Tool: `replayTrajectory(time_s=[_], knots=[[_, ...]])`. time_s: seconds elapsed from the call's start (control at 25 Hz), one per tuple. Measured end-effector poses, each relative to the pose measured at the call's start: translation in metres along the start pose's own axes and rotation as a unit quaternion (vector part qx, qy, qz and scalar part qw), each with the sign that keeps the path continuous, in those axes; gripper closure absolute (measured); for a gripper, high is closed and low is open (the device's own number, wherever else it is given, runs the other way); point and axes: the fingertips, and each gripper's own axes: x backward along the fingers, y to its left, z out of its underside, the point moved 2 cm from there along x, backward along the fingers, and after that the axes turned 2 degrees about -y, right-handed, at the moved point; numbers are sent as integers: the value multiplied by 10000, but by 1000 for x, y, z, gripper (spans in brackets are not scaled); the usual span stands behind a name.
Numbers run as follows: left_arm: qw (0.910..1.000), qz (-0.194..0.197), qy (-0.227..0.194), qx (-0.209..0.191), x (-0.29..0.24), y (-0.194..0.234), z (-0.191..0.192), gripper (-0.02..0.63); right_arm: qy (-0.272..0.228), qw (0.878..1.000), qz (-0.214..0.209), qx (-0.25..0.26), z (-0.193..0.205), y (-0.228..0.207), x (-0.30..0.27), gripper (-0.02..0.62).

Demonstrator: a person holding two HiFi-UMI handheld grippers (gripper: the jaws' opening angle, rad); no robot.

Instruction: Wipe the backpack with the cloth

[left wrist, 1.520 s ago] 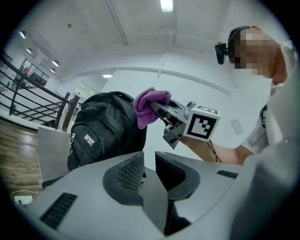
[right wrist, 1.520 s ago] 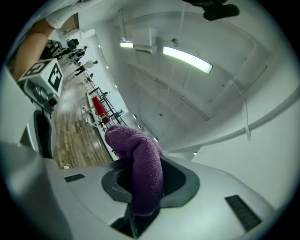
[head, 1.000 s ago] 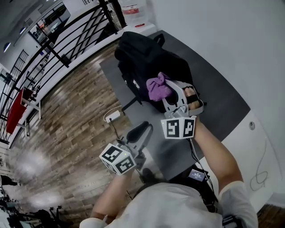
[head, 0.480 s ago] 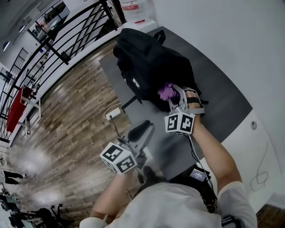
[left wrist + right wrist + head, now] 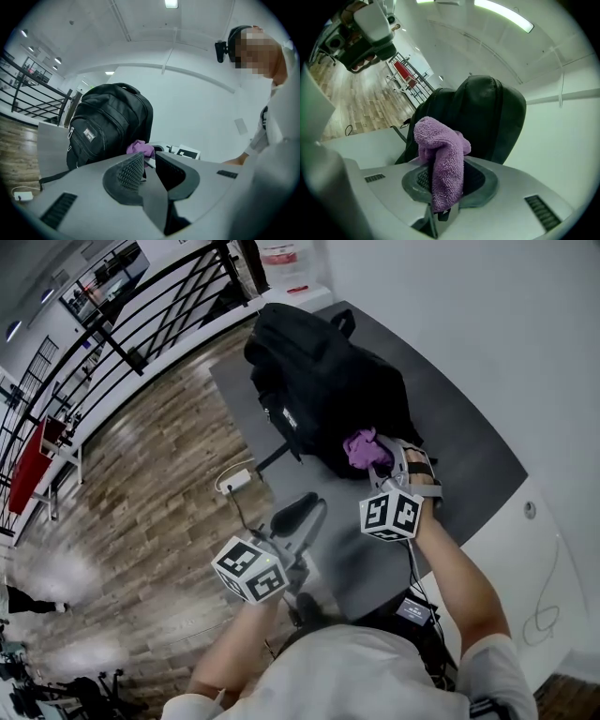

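A black backpack [image 5: 319, 381] stands upright on a grey table [image 5: 469, 456] by a white wall. My right gripper [image 5: 380, 460] is shut on a purple cloth [image 5: 361, 448] and presses it against the backpack's lower front. In the right gripper view the cloth [image 5: 440, 154] hangs folded between the jaws of the right gripper [image 5: 447, 180], with the backpack [image 5: 487, 117] just behind. My left gripper [image 5: 295, 514] hovers over the table's near edge, apart from the backpack. Seen from the left gripper [image 5: 149, 161], its jaws stand a little apart with nothing between them, and the backpack [image 5: 110, 122] and cloth [image 5: 140, 148] lie beyond.
A wood floor [image 5: 141, 521] lies left of the table, with a white charger and cable [image 5: 236, 484] on it. A black railing [image 5: 131, 324] runs along the far left. A red item [image 5: 33, 465] sits past it. A white ledge [image 5: 553, 549] borders the table's right.
My right gripper has drawn the purple cloth down the backpack's front, towards the person and slightly right. The left gripper has barely moved.
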Motion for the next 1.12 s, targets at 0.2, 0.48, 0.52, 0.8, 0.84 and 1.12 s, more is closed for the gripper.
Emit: replayTrajectory(time_s=[0.2,0.48,0.52,0.8,0.84,1.12], knots=[[10000,14,-16,14,2,-1,-3,549,-70,9999,104,55,-2,-15,28,508],[10000,1,-64,-4,7,-1,-4,549,-647,9952,701,217,-39,-58,55,508],[10000,1,-71,-13,7,-1,-5,549,-758,9935,819,238,-47,-65,58,508],[9999,-22,-129,-85,15,-3,-10,549,-1573,9719,1715,346,-106,-113,81,508],[9999,-29,-136,-90,15,-4,-11,549,-1665,9681,1836,360,-113,-120,83,508],[9997,-57,-203,-158,23,-9,-17,549,-1339,9721,1839,570,-101,-113,51,508]])
